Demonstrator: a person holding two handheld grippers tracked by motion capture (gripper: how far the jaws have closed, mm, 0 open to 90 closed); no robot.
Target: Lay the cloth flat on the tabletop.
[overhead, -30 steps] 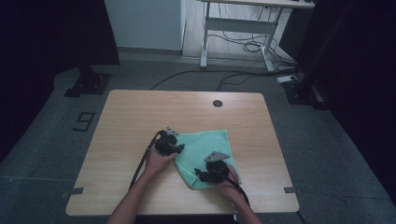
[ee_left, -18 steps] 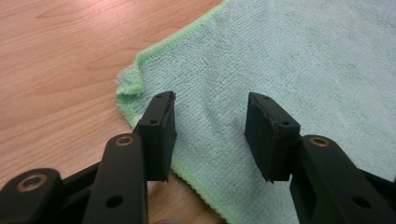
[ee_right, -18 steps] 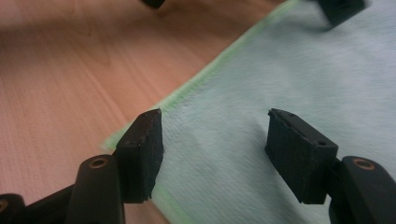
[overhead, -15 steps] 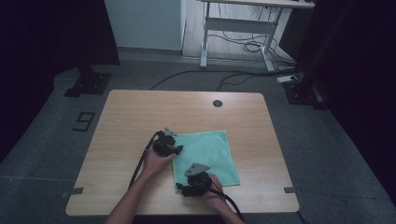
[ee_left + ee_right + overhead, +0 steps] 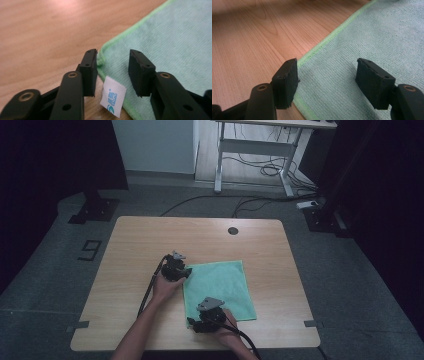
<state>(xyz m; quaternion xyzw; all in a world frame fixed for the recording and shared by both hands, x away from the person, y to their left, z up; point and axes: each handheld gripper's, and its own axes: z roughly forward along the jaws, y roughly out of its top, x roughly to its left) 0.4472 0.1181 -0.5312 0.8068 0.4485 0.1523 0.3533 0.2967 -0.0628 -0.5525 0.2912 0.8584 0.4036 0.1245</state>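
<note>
I have the left tongs (image 5: pixel 179 268) at the far-left corner of the green cloth (image 5: pixel 220 287), which lies flat and spread on the wooden surface (image 5: pixel 135 250), toward its near-right part. In the left gripper view these tongs (image 5: pixel 113 72) stand parted, straddling the cloth's hemmed corner (image 5: pixel 175 40), with a small white care tag (image 5: pixel 113 98) lying between the jaws. Moving right, my right tongs (image 5: pixel 196 321) sit at the cloth's near-left corner. In the right gripper view they (image 5: pixel 327 83) gape wide, one jaw just at the light green hem, the other over the fabric (image 5: pixel 367 37), nothing clamped.
</note>
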